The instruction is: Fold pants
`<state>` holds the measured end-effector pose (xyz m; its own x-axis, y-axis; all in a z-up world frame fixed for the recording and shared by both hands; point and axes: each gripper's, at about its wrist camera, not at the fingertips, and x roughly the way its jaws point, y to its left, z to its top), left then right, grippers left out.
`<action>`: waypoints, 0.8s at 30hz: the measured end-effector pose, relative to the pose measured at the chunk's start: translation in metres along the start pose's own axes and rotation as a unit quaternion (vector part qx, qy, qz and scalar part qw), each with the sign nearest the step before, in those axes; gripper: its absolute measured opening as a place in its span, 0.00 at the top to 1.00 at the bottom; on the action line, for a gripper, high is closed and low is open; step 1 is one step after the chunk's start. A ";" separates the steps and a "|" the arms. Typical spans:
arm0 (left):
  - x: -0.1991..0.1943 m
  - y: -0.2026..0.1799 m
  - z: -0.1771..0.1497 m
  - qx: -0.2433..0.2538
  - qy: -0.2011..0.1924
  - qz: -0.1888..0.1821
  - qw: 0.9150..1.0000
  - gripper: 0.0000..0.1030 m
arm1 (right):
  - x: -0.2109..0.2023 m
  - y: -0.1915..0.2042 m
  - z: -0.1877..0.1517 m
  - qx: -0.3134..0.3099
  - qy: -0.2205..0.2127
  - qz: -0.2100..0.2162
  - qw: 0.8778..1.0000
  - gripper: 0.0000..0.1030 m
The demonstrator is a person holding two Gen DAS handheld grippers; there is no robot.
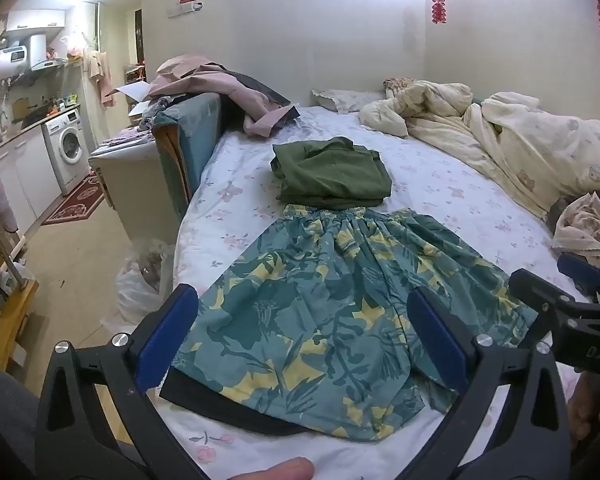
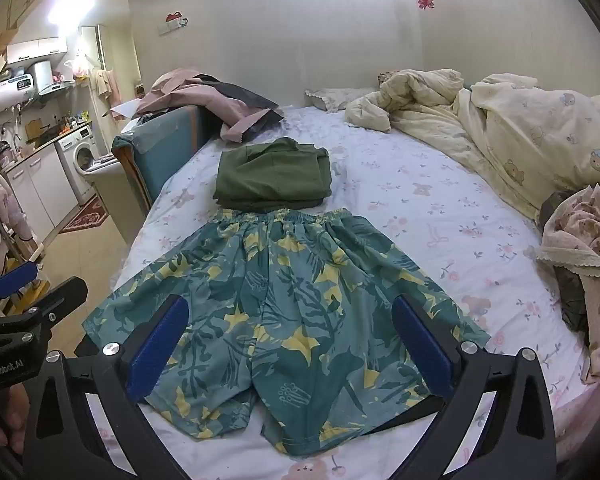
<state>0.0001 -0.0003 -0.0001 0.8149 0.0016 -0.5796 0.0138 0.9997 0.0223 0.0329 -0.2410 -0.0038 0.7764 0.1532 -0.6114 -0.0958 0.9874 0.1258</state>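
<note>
Both spread tools, left tool and right tool, hover over flat shorts, waistband pointing away.

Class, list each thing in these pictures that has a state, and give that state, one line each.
Shorts: spread flat, unfolded.
Green garment: folded, beyond the waistband.
Quilt: crumpled.
Left hand-held gripper: open, empty.
Right hand-held gripper: open, empty.

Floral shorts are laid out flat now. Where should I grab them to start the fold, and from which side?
Probably take the floral shorts at the two outer leg-hem corners, coming in low from the near bed edge. They lie flat, waistband away beside the folded green garment, hems nearest both open grippers: left gripper, right gripper.
</note>
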 end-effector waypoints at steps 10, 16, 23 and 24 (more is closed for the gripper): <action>0.000 0.001 0.000 -0.005 0.001 -0.002 1.000 0.00 | -0.001 0.001 0.000 0.001 -0.001 0.000 1.000 0.00; 0.000 0.001 0.000 -0.005 0.002 -0.002 1.000 0.00 | -0.001 -0.001 0.000 0.002 0.000 0.000 1.000 0.00; 0.000 0.001 0.000 -0.005 0.002 -0.001 1.000 0.00 | 0.000 0.001 -0.001 0.001 -0.001 0.001 1.000 0.00; 0.000 0.001 0.000 -0.004 0.001 -0.001 1.000 0.00 | 0.000 0.001 -0.001 0.002 -0.001 0.001 1.000 0.00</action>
<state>-0.0005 0.0004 -0.0001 0.8132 -0.0005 -0.5820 0.0105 0.9999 0.0137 0.0324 -0.2403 -0.0043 0.7776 0.1543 -0.6095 -0.0947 0.9871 0.1290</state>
